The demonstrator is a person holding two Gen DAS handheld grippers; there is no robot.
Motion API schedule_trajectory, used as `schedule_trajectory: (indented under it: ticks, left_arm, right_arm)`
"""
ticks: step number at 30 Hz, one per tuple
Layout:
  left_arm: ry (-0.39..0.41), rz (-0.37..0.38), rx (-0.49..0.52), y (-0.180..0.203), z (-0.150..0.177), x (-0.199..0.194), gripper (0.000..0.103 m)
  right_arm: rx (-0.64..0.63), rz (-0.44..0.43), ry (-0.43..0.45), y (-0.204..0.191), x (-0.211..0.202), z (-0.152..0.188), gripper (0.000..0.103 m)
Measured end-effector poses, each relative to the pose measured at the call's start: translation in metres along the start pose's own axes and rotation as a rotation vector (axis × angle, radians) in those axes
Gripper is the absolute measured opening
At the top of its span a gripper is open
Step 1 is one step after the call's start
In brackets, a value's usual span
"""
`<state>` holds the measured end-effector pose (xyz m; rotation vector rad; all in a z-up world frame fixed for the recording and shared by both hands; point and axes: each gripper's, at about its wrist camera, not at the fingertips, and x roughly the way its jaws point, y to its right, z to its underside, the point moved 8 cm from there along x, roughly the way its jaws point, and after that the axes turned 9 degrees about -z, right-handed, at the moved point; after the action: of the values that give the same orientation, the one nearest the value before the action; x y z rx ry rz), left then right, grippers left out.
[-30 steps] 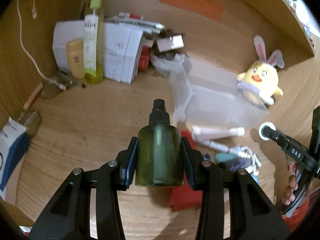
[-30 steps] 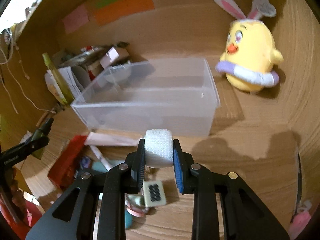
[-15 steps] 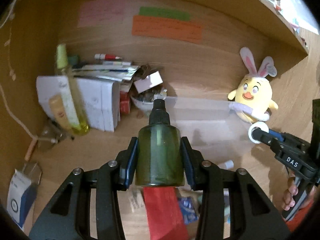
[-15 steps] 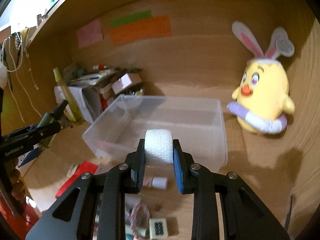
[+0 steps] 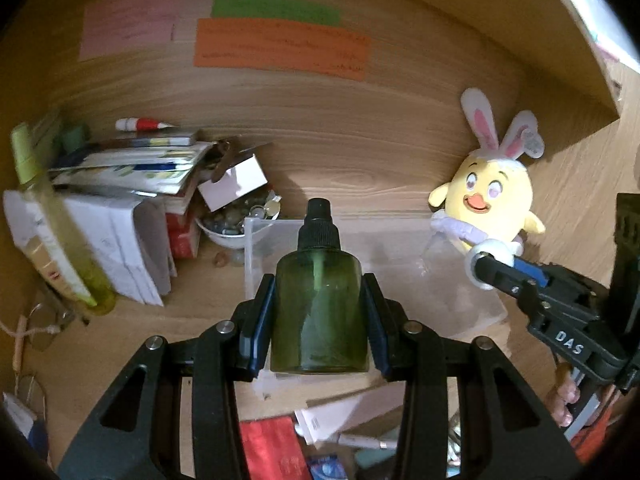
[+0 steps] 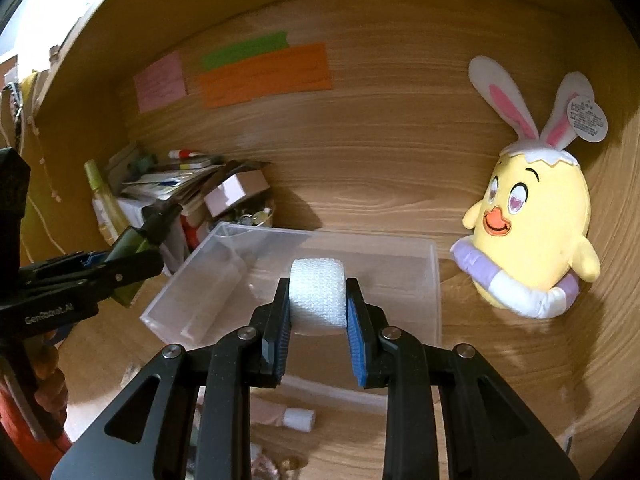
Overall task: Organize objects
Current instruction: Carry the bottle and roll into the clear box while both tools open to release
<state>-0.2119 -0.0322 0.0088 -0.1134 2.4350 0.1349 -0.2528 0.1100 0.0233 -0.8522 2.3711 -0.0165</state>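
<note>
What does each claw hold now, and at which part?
The left claw grips the green spray bottle by the sides of its body, cap up. The right claw grips the white gauze roll by its two flat ends.

Both views were pretty dim and warm, with heavy fisheye bending: the shelf wall [image 6: 380, 152] curved hard and the corners went black. The only bright spot was blown-out daylight at the top left of the right wrist view and the top right of the left one, so light probably came from outside the shelf. The plush [image 6: 536, 236] threw a soft shadow on the wood beside it. The left side of the left wrist view was smeared, the tall bottle [image 5: 52, 224] especially. The green bottle [image 5: 320, 308] up close stayed fairly sharp, with faint glare. The clutter along the bottom was murky and soft.
</note>
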Motion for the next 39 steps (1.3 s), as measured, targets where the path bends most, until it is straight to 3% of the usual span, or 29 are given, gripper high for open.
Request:
schedule_trajectory:
  ticks: [10,16,31,36,39]
  left_arm:
    - [-0.170,0.066,0.048,0.022,0.012,0.051,0.041]
    - [-0.242,0.044,0.083,0.026,0.024,0.072,0.041]
    - [-0.264,0.038,0.103,0.031,0.025,0.083,0.041]
    - [-0.257,0.030,0.118,0.034,0.024,0.077,0.049]
    - [-0.226,0.016,0.125,0.035,0.020,0.067,0.055]
  right_arm:
    - [0.032,0.004,-0.109,0.022,0.037,0.012,0.023]
    - [0.055,-0.015,-0.171,0.029,0.058,0.028,0.023]
    - [0.046,-0.014,-0.260,0.027,0.078,0.047,0.023]
    - [0.034,-0.016,-0.258,0.022,0.076,0.044,0.046]
    - [0.003,-0.002,-0.230,0.014,0.067,0.038,0.053]
